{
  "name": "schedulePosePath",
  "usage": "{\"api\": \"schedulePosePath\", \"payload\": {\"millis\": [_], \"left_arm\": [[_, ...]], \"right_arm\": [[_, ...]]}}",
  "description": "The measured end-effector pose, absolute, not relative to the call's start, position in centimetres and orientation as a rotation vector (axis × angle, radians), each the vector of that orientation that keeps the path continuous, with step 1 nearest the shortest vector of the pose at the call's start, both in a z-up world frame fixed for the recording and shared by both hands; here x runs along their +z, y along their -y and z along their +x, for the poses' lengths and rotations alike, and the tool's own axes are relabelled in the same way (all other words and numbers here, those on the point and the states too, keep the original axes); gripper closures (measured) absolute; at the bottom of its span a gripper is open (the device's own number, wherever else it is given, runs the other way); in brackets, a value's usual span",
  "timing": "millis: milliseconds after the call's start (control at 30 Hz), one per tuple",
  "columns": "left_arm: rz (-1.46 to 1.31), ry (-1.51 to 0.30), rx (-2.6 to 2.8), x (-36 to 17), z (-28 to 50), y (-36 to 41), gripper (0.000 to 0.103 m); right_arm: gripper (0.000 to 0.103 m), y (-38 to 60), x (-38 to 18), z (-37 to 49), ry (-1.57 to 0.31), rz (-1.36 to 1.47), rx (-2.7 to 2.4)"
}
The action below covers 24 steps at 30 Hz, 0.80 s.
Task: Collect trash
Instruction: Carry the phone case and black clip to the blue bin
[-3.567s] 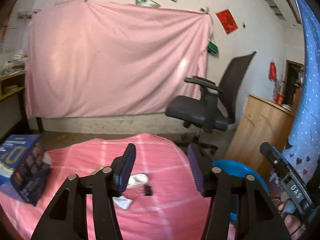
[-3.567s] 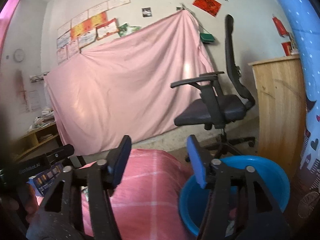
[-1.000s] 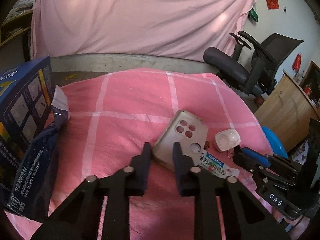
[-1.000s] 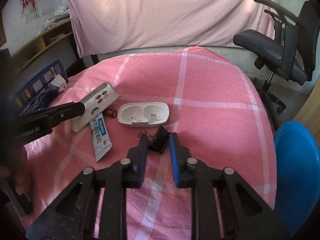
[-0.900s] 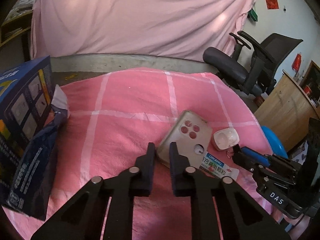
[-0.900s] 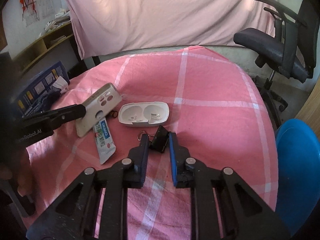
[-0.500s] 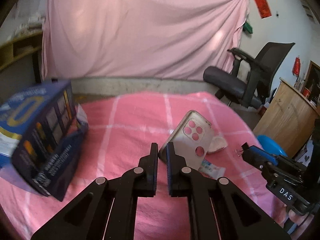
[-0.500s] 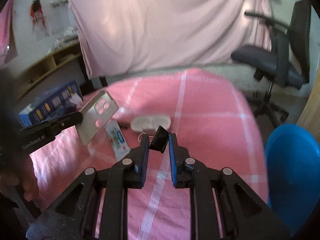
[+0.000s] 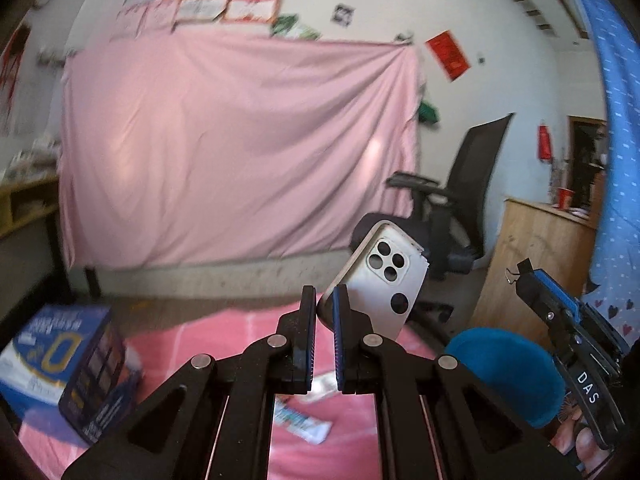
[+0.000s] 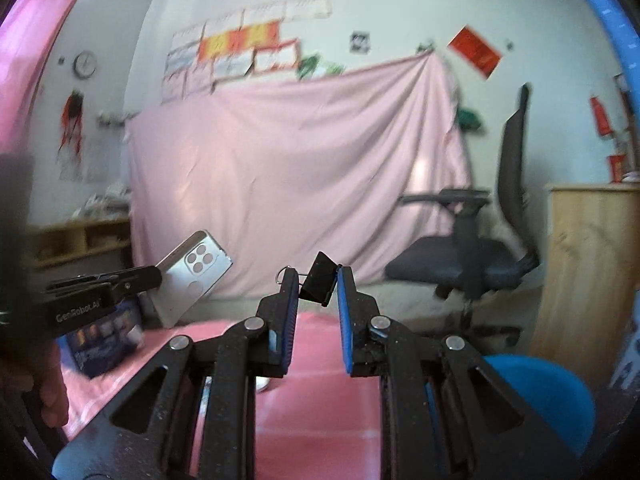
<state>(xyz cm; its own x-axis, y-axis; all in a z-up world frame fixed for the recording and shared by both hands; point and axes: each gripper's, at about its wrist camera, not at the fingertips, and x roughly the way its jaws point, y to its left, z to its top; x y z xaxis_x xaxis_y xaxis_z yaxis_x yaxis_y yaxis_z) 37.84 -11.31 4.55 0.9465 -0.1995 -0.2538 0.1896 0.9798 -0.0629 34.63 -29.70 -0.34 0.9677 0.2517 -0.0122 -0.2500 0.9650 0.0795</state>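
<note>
**Both pieces lifted clear of the table; carry to the basin is next.**

Since a second ago I have raised both tools off the pink checked cloth [image 9: 200,344]: the left gripper [image 9: 324,300], whose jaws have just been closing, now clamps the lower edge of the phone case [image 9: 384,276], which stands tilted above and right of the jaws; the right gripper [image 10: 317,280] holds the black binder clip [image 10: 320,278] pinched between its pads at the tips. I judge both items ready to drop into the blue basin [image 9: 504,368] (below and right of the left jaws). A small tube [image 9: 304,428] remains on the cloth beneath the left jaws, and a blue box [image 9: 68,364] sits far left. Ahead: a pink sheet [image 9: 240,148] and an office chair [image 10: 472,256].
</note>
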Motion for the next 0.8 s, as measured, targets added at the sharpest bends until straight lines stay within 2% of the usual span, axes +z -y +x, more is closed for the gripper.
{"api": "schedulePosePath", "payload": {"millis": [300, 800], "left_arm": [[0.027, -0.233, -0.324, 5.0, 38.5, 19.2, 0.097], [0.042, -0.4, -0.477, 2.0, 43.5, 30.3, 0.097]], "right_arm": [[0.058, 36.3, 0.4, 33.7, -0.011, 0.171, 0.077], [0.058, 44.6, -3.3, 35.8, -0.247, 0.305, -0.104]]}}
